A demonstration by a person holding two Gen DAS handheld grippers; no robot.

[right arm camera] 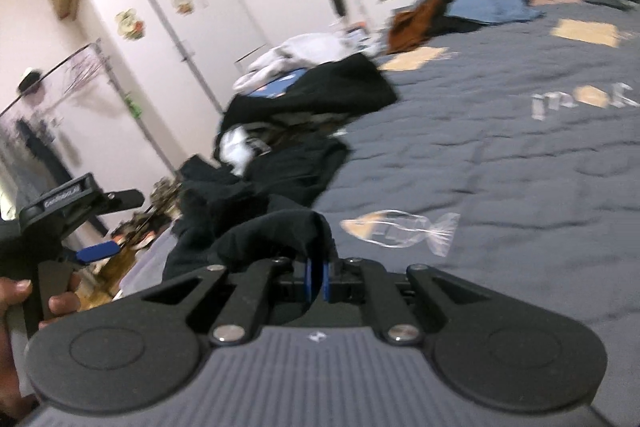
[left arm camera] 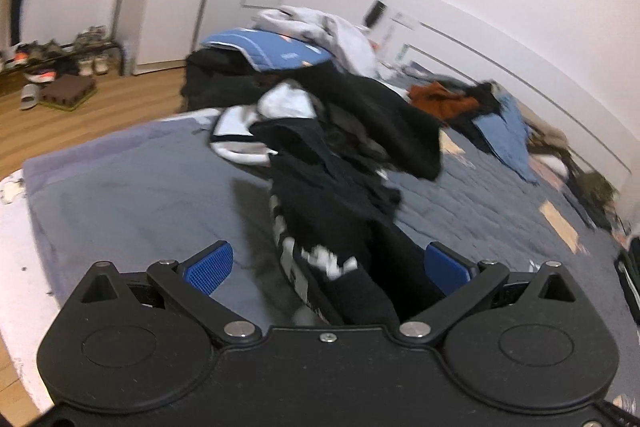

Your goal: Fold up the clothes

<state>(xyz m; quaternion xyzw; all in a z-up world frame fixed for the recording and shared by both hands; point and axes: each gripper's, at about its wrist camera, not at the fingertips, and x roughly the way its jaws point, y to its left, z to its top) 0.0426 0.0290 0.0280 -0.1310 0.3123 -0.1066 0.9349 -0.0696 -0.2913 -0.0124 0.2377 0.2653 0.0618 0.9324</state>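
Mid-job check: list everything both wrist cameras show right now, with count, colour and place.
black garment: one, black, on the bed, an edge pinched in the right gripper
clothes pile: one, mostly black with white, mid-bed
far clothes heap: one, orange, black and blue, near the headboard
bed cover: one, grey with patches
shoe rack: one, by the far wall
wardrobe: one, white
left gripper: open, garment between its jaws
right gripper: shut
hand: one, on the left gripper's handle
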